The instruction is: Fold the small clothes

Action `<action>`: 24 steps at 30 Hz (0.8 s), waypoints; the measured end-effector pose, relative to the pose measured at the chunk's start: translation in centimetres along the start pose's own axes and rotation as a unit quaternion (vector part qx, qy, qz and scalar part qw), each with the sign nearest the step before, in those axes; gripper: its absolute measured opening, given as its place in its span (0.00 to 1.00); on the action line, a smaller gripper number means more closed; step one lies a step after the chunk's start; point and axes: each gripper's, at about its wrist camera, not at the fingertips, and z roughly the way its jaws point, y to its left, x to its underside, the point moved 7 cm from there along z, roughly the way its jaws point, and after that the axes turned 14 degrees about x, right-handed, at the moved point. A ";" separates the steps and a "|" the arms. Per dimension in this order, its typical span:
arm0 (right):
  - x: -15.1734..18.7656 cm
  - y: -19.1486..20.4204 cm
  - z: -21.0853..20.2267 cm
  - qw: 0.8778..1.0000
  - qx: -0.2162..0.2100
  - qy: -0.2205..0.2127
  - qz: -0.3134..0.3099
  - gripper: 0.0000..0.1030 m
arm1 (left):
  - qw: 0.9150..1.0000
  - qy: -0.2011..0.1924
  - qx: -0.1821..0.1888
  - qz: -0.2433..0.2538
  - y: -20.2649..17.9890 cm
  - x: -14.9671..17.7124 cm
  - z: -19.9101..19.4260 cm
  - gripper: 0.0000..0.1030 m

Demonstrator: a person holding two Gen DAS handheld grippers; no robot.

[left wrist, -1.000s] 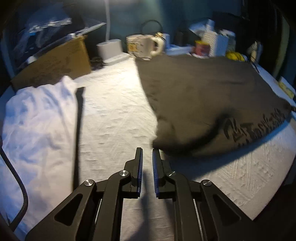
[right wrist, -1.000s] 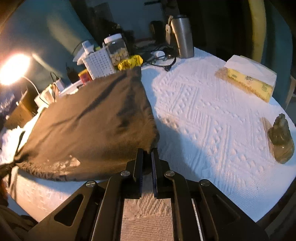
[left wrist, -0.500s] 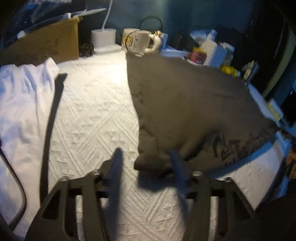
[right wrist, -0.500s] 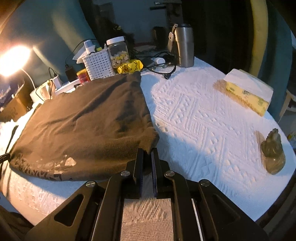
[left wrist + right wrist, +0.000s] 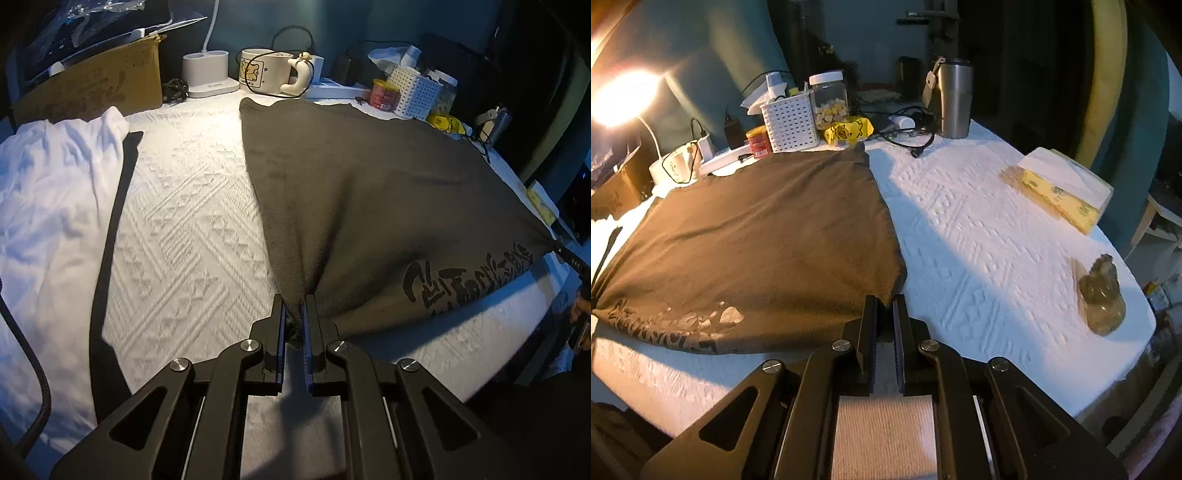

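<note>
A dark grey-brown shirt (image 5: pixel 369 206) with black lettering near its front edge lies spread on the white textured tablecloth (image 5: pixel 184 236). My left gripper (image 5: pixel 294 314) is shut on the shirt's near left corner, with the cloth bunched between the fingers. In the right wrist view the same shirt (image 5: pixel 757 236) lies flat, and my right gripper (image 5: pixel 885 308) is shut on its near right corner. The shirt is pulled taut between the two corners.
A white garment (image 5: pixel 48 206) lies at the left with a dark strap (image 5: pixel 110 240) beside it. Cardboard box (image 5: pixel 96 88), lamp base (image 5: pixel 208 74), mug (image 5: pixel 258 74), basket (image 5: pixel 790 123), jar (image 5: pixel 829 99), steel tumbler (image 5: pixel 955 99) line the back. Tissue pack (image 5: pixel 1060 192) and figurine (image 5: pixel 1102 295) sit right.
My left gripper opened, moved forward onto the shirt's near left corner and shut on it. The shirt has been drawn flatter. The right gripper stayed shut on its corner.
</note>
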 end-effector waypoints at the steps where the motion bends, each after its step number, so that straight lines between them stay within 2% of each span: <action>1: 0.2 -0.1 -0.2 1.000 0.001 0.000 0.001 0.09 | 1.000 0.000 0.001 -0.001 -0.1 0.2 -0.2 0.07; 6: 2.1 -1.1 -1.5 1.000 0.004 0.008 0.009 0.09 | 1.000 -0.002 0.005 0.003 -1.2 0.8 -0.9 0.07; 14: 5.8 -2.3 -1.8 0.999 0.006 0.027 0.027 0.09 | 1.000 0.019 0.002 0.009 -1.6 2.7 -0.2 0.07; 18: 6.3 -2.4 -1.9 0.999 0.003 0.026 0.033 0.09 | 0.999 0.027 -0.005 0.018 -1.7 3.3 0.0 0.08; 20: 6.3 -2.4 -1.8 0.999 -0.001 0.027 0.036 0.09 | 0.999 0.032 -0.012 0.022 -1.4 3.5 0.2 0.12; 24: 6.3 -2.8 -1.6 0.998 -0.011 0.040 0.045 0.09 | 0.999 0.033 -0.007 0.027 -1.3 3.4 -0.2 0.13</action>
